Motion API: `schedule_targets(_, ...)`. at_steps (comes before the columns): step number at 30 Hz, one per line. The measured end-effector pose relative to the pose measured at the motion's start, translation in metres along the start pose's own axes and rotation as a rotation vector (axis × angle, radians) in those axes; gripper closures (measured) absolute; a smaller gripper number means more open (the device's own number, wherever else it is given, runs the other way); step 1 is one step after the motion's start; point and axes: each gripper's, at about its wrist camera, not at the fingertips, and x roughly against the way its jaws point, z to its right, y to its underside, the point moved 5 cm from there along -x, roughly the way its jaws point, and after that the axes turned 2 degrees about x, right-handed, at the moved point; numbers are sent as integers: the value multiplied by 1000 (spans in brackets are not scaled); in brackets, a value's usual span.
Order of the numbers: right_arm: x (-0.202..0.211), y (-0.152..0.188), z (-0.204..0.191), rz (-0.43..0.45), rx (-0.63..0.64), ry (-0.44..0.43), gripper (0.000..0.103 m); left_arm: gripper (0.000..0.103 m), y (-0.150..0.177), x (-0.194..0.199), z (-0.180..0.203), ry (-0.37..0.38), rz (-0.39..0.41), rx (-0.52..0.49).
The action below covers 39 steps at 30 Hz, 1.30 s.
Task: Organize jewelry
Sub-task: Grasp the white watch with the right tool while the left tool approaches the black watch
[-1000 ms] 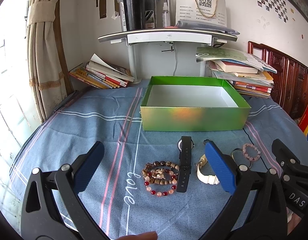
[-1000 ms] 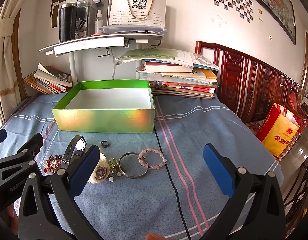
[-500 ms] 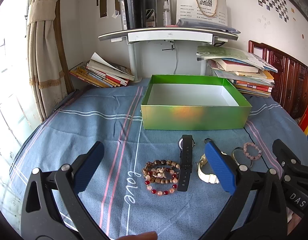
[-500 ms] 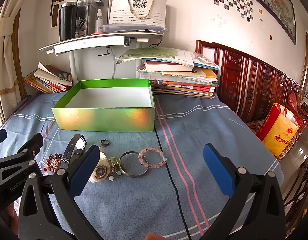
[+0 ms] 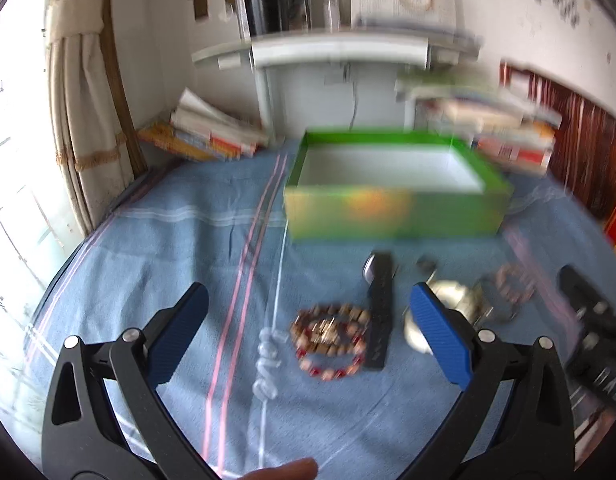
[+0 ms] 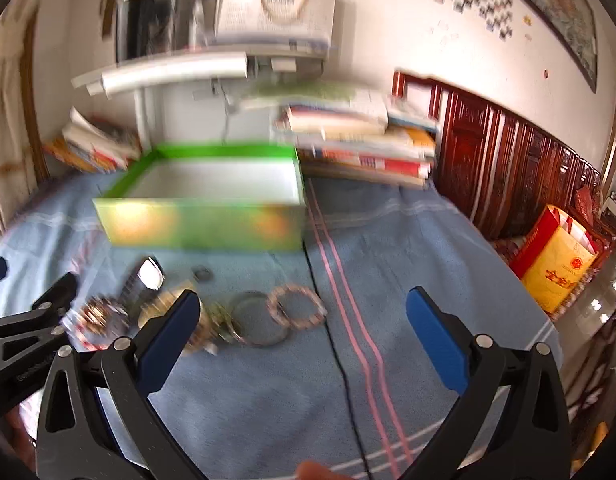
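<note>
An open green box with a white inside stands on the blue cloth; it also shows in the right wrist view. In front of it lie a beaded bracelet pile, a black watch, a white watch, a metal bangle and a pink bead bracelet. My left gripper is open and empty, just short of the beaded bracelets. My right gripper is open and empty, near the bangle and pink bracelet. Both views are blurred by motion.
Stacks of books lie behind the box on the right and more books on the left. A white shelf stands over them. A black cable runs across the cloth. A yellow bag is far right.
Both grippers have moved forward and down toward the jewelry, which now sits lower and larger in view. Both views have become blurred. Both jaws stay open.
</note>
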Motion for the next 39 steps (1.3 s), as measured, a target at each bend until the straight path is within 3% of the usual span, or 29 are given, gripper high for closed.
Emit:
schedule_targets(4,-22,11,8,-117,5,-65,2,4,15,-21,-1,-51,-113,-61)
schedule_targets(9,-33,21,1,-183,33,-142,8,6,25,-30,1,96,-190,-50)
schedule_targets(13,-43,30,-4,-247,66,-133,38,22,26,-32,0,136,-196,-32)
schedule_targets(14,-48,31,-5,-263,64,-131,48,24,25,-34,2,145,-203,-32)
schedule_targets(16,-53,35,-1,-289,46,-138,59,25,23,-36,10,150,-211,-47)
schedule_targets(23,-51,21,-3,-248,44,-171,60,25,12,-48,49,190,-213,-116)
schedule_targets(25,-51,18,-10,-242,73,-193,60,30,11,-55,54,194,-218,-118)
schedule_targets(28,-51,15,-23,-251,93,-255,60,52,14,-65,54,213,-246,-113)
schedule_targets(30,-53,12,-27,-255,94,-270,60,56,18,-71,53,225,-262,-110)
schedule_targets(39,-56,-6,-71,-267,97,-391,60,51,24,-67,20,200,-265,-46)
